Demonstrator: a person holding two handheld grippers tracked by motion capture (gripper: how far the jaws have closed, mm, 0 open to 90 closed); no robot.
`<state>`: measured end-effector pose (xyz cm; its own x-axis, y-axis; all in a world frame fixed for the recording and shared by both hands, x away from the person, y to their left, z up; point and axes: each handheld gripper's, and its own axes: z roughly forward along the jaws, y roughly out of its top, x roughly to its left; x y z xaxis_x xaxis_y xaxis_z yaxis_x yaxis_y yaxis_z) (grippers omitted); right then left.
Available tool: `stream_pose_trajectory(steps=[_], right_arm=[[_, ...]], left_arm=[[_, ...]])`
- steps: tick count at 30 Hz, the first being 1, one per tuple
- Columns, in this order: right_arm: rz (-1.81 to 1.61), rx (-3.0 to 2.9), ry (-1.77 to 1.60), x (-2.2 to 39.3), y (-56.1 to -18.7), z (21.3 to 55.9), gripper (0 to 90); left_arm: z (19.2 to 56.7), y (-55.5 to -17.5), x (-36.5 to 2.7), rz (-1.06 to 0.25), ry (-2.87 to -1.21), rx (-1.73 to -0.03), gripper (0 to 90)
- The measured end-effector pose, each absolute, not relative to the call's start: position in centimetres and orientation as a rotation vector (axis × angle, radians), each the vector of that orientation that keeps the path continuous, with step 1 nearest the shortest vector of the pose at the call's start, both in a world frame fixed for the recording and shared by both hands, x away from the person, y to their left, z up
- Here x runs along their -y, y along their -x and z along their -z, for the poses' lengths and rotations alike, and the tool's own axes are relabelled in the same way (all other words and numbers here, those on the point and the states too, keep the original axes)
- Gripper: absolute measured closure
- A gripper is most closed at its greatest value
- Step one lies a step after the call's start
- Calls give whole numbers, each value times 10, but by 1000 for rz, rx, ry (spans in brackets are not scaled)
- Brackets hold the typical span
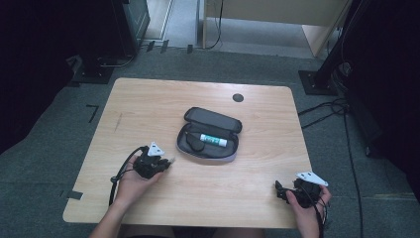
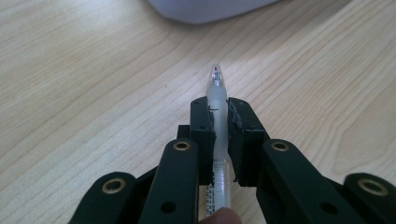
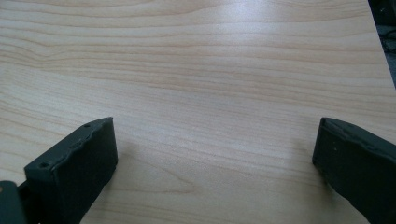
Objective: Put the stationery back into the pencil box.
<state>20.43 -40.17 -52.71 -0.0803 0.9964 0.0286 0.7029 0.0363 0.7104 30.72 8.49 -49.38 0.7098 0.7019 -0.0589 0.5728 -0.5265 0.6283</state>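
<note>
grey carpet and dark equipment stands are ringing a light wood table [image 1: 148,99], with the open pencil case [image 1: 210,134] sitting mid-frame, lid flipped toward the top of the picture so the tray is facing you. a white and green tube [image 1: 214,140] is lying across that tray already. your left gripper [image 1: 166,162], lower left of centre in the high view, is clamping a frosted white pen [image 2: 219,116] between its pads; in the left gripper view the pen is running straight up the middle with its clear tip poking past the jaws toward the case edge at the top, which looks like you're lining it up to drop it in lengthwise. a fingertip is showing at the bottom edge, touching the pen's back end. your right gripper [image 1: 278,191], lower right corner of the high view, is resting on the table with jaws spread wide and nothing between them, probably parked out of the way.
</note>
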Motion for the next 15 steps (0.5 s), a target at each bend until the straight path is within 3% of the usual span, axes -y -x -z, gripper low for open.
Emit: stream_pose_trajectory(steps=[15], right_arm=[[-793,-1837,-1711,402,-204,527,0]], left_arm=[[444,-323,-69,-249,-2038,-877,822]])
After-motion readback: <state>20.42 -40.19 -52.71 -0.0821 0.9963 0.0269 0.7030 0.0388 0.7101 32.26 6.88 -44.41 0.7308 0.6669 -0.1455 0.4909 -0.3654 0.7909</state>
